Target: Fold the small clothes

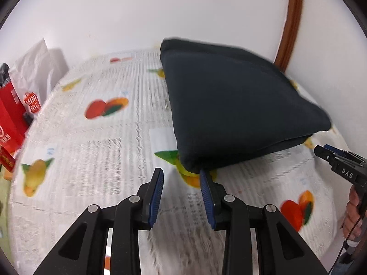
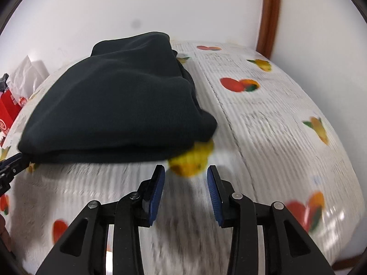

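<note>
A dark folded garment (image 1: 231, 105) lies on the fruit-print tablecloth (image 1: 96, 142); it also shows in the right wrist view (image 2: 119, 105). My left gripper (image 1: 181, 173) is open and empty, just in front of the garment's near corner, its right fingertip close to the cloth edge. My right gripper (image 2: 185, 170) is open and empty, just in front of the garment's near right corner. The right gripper also shows at the right edge of the left wrist view (image 1: 325, 152), and the left gripper's tip at the left edge of the right wrist view (image 2: 11, 162).
A red box (image 1: 9, 114) and a white paper bag (image 1: 34, 75) stand at the table's left edge. A white wall (image 1: 160, 11) runs behind the table, with a brown frame (image 1: 290, 23) at the right.
</note>
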Action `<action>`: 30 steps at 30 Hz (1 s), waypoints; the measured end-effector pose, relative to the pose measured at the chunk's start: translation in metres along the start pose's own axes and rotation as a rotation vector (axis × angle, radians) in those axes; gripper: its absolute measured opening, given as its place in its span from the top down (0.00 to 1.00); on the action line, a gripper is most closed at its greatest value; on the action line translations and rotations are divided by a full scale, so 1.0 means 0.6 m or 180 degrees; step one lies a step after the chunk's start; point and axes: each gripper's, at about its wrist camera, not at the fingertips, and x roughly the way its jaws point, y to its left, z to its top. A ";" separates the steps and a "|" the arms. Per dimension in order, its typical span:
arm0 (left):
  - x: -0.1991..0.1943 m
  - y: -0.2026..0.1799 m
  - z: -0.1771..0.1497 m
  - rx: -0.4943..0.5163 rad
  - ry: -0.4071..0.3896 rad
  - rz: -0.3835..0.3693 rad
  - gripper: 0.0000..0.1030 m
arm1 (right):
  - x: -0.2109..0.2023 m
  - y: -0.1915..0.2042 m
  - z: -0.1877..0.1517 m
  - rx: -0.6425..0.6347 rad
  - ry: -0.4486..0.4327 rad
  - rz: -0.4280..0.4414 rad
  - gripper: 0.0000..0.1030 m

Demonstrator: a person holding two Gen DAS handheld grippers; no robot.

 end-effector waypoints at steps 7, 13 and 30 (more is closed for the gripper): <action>-0.118 -0.017 0.026 -0.0045 -0.0303 -0.0108 0.39 | -0.147 0.005 0.025 0.0163 -0.0306 0.0051 0.39; -0.188 -0.040 0.031 -0.0131 -0.0353 -0.0129 0.31 | -0.255 0.022 0.029 0.0081 -0.0542 -0.0171 0.16; -0.290 -0.062 -0.009 -0.0062 -0.0456 0.0161 0.18 | -0.372 0.029 -0.030 0.0068 -0.0636 -0.0457 0.03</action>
